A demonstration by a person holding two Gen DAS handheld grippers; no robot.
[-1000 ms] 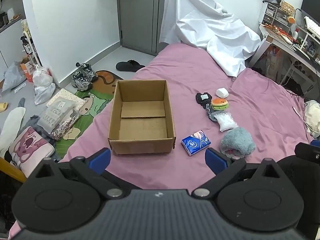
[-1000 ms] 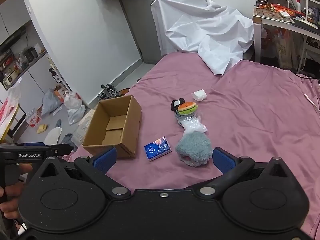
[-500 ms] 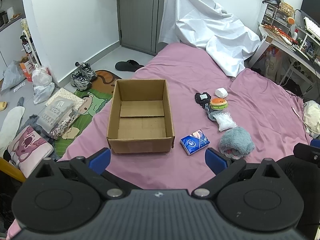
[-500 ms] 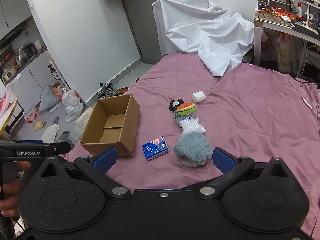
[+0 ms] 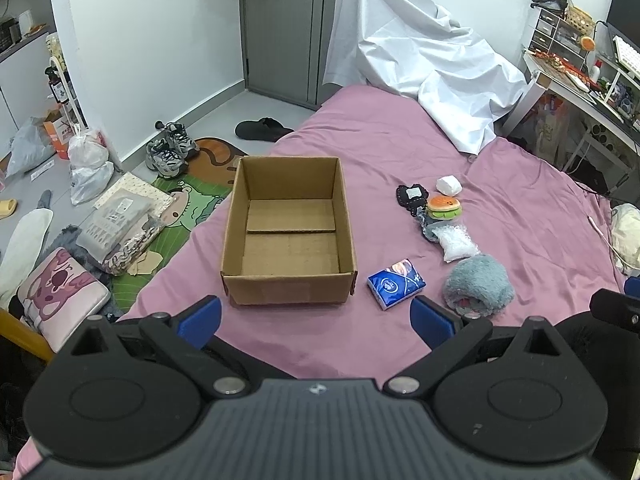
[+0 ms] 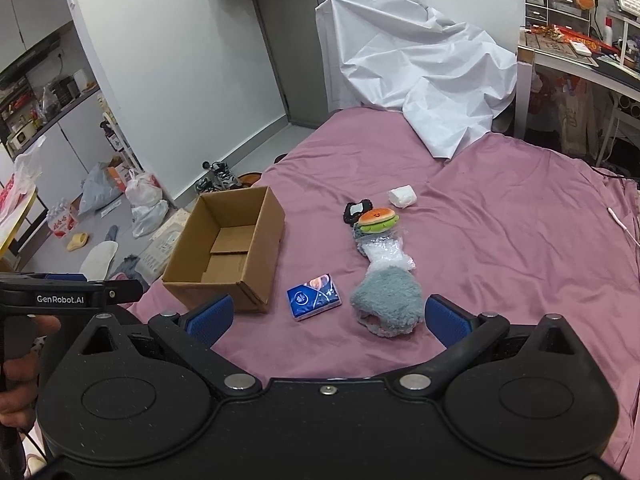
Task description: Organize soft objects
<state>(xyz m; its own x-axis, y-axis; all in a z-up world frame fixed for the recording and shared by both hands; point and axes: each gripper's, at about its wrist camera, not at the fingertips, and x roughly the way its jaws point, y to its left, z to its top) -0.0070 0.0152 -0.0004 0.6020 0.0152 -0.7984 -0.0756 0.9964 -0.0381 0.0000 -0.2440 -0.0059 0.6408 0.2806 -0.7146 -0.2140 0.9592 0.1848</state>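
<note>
An open, empty cardboard box (image 5: pixel 288 236) (image 6: pixel 228 252) sits on the pink bed. Right of it lie a blue tissue pack (image 5: pixel 396 283) (image 6: pixel 314 297), a fluffy grey-blue plush (image 5: pixel 478 285) (image 6: pixel 387 300), a clear plastic pouch (image 5: pixel 456 242) (image 6: pixel 386 254), a burger plush (image 5: pixel 443 207) (image 6: pixel 377 219), a black item (image 5: pixel 410 196) (image 6: pixel 355 211) and a white wad (image 5: pixel 449 185) (image 6: pixel 402 197). My left gripper (image 5: pixel 316 316) is open and empty, in front of the box. My right gripper (image 6: pixel 328 318) is open and empty, just short of the tissue pack and grey plush.
A white sheet (image 5: pixel 420 68) covers something at the head of the bed. The bed's left edge drops to a floor with shoes (image 5: pixel 170 152), bags, a cushion (image 5: pixel 60 288) and a mat. A cluttered desk (image 6: pixel 580 52) stands at the right.
Both views have shifted only slightly; the right gripper's view has drifted a little so the items sit marginally lower and nearer. Nothing was grasped or moved.
</note>
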